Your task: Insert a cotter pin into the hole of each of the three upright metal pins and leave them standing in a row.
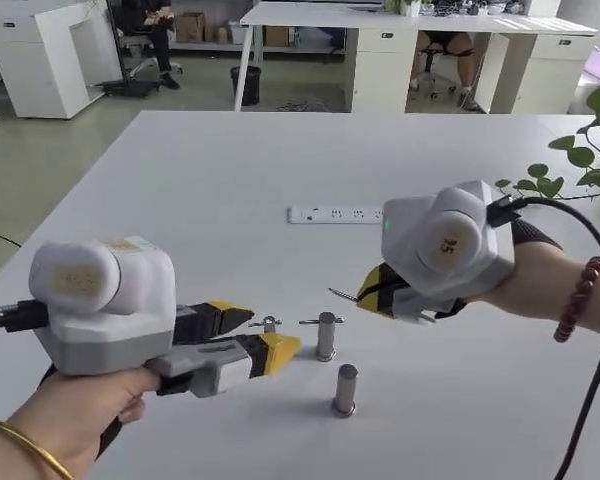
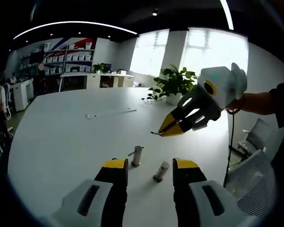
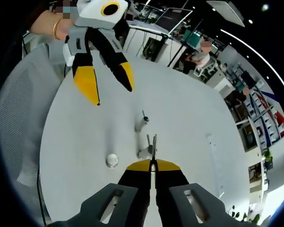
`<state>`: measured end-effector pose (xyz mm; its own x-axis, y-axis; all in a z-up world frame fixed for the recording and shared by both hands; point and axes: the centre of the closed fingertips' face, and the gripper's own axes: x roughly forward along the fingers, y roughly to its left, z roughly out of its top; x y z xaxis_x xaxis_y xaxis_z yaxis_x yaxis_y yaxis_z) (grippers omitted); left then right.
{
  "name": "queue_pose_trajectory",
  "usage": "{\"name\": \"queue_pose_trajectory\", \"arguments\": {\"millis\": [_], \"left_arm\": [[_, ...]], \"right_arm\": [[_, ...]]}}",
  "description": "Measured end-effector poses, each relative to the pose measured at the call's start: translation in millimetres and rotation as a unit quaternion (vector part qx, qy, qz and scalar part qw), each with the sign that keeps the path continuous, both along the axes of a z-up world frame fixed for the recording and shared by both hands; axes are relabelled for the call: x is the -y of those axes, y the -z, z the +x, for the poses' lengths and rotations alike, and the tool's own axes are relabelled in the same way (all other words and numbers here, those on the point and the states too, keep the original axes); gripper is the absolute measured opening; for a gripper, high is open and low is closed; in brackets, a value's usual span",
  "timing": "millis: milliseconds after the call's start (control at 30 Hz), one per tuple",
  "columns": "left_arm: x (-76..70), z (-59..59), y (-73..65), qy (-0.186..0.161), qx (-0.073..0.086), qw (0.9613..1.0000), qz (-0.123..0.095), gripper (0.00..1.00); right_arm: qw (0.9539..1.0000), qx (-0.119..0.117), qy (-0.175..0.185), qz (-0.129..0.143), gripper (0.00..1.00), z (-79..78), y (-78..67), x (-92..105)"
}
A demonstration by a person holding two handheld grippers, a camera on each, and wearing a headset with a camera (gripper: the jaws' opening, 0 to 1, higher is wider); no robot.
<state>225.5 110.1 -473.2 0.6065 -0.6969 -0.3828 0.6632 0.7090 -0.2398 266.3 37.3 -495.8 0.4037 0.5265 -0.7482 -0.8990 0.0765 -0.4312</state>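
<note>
Right gripper (image 1: pixel 365 292): hangs above the table at the right, jaws pinched shut on a loose cotter pin (image 1: pixel 342 294), thin tip aimed left and slightly down toward the work. Left gripper (image 2: pixel 150 168): sits low at the near left, jaws spread wide with nothing between them, pointing at the metal pins from the side. White table (image 1: pixel 280 160): carries everything. White power strip (image 1: pixel 335 214): lies flat, well beyond the work. Far metal pin (image 1: pixel 269 325): stands upright just past the left gripper's jaw tips, partly hidden by them in the head view. Middle metal pin (image 1: pixel 326 338): stands upright just beside it, below the right gripper. Near metal pin (image 1: pixel 345 388): stands upright too, closest to the person, apart from both grippers. Fitted cotter pin (image 1: pixel 310 321): pokes sideways through the top of the middle pin. Second fitted cotter pin (image 1: pixel 255 322): crosses the top of the far pin in the same way, clearer in the right gripper view. Nothing through the near pin; cannot tell which way its hole faces. Reads as roughly two-thirds done: two of three fitted. Left to do: bring the held cotter pin to the near pin and push it through, probably steadying that pin with the free left gripper. Seems to need a nudge afterwards as well, since the near pin looks out of line with the other two.
</note>
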Motion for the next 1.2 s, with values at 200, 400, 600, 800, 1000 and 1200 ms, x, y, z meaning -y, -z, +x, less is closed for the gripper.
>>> {"name": "queue_pose_trajectory", "arguments": {"millis": [200, 400, 600, 800, 1000, 1200], "left_arm": [[7.3, 0.7, -3.6, -0.004, -0.029, 0.999, -0.034, 0.32], [18.0, -2.0, 2.1, 0.003, -0.059, 0.9971, -0.048, 0.29], [23.8, -2.3, 8.4, -0.001, -0.087, 0.9944, -0.059, 0.22], [31.4, -2.1, 0.7, -0.004, -0.112, 0.9865, -0.12, 0.17], [32.7, -1.6, -2.9, -0.008, -0.121, 0.9816, -0.148, 0.09], [34.4, -3.4, -2.3, -0.009, -0.13, 0.9785, -0.16, 0.06]], "right_arm": [[0.9996, 0.014, -0.024, 0.001, 0.0, -16.3, -3.9, -7.7], [0.9987, 0.031, -0.041, -0.003, 0.0, -24.8, -5.4, -13.4], [0.9973, 0.043, -0.059, 0.002, 0.0, -33.9, -7.8, -19.7], [0.996, 0.054, -0.072, -0.001, 0.0, -38.8, -9.1, -23.0], [0.9944, 0.063, -0.084, -0.001, 0.0, -41.3, -11.8, -26.4], [0.9929, 0.07, -0.096, 0.004, 0.0, -44.2, -15.8, -31.4]]}}
